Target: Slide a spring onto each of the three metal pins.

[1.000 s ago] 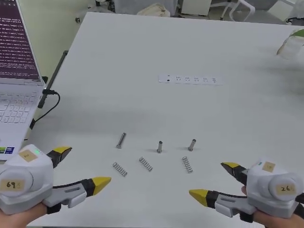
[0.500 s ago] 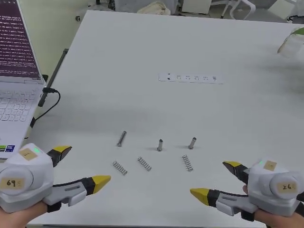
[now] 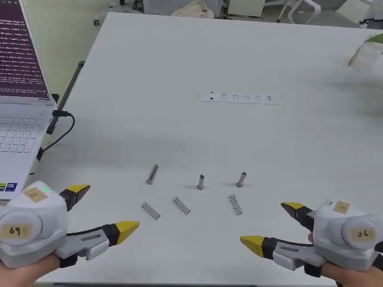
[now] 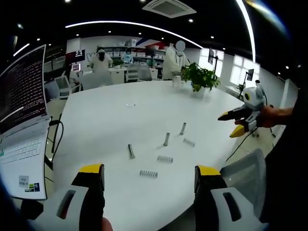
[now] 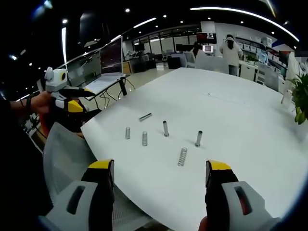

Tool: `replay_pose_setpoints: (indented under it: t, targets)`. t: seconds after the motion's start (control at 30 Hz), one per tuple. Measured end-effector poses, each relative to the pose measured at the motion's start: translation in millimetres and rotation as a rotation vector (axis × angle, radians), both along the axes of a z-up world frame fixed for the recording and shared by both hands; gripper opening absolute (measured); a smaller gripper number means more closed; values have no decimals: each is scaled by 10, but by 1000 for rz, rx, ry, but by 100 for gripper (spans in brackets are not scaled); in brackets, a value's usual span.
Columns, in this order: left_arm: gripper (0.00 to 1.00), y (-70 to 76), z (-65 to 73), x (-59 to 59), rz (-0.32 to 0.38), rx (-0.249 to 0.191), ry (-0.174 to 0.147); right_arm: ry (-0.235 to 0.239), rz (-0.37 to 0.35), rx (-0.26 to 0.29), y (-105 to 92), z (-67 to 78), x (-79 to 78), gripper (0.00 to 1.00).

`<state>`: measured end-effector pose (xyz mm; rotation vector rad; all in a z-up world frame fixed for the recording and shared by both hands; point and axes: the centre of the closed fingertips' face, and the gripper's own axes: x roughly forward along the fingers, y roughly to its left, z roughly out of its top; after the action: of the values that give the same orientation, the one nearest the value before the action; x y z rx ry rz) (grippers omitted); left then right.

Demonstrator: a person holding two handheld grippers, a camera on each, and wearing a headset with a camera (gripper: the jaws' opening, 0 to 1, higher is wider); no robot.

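Head view: left gripper (image 3: 105, 208), right gripper (image 3: 270, 224) both spread; laptop (image 3: 18, 119) left, power strip (image 3: 239, 97) beyond pins (image 3: 200, 182).

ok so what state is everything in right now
left gripper, open, empty
right gripper, open, empty
left pin, lying on its side, no spring
middle pin, upright, no spring
right pin, upright, no spring
left spring, lying loose
middle spring, lying loose
right spring, lying loose
laptop, open, screen lit
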<state>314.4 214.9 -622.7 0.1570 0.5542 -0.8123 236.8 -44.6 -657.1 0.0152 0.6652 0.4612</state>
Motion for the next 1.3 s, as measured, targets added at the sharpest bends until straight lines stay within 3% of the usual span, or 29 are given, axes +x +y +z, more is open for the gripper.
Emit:
replay_pose_setpoints:
  t: [0.77,1.1,1.3]
  targets:
    - [72,-123,-51,89,-32,2,7,14,-5,1,-31,-18,-42,75]
    - [71,-239,-88,221,-60,5,4,20,-17,-6,-73,-9,-79,74]
    - [71,-238,-132,323,-49,3,4,18,-25,-8,-92,-14,-101,74]
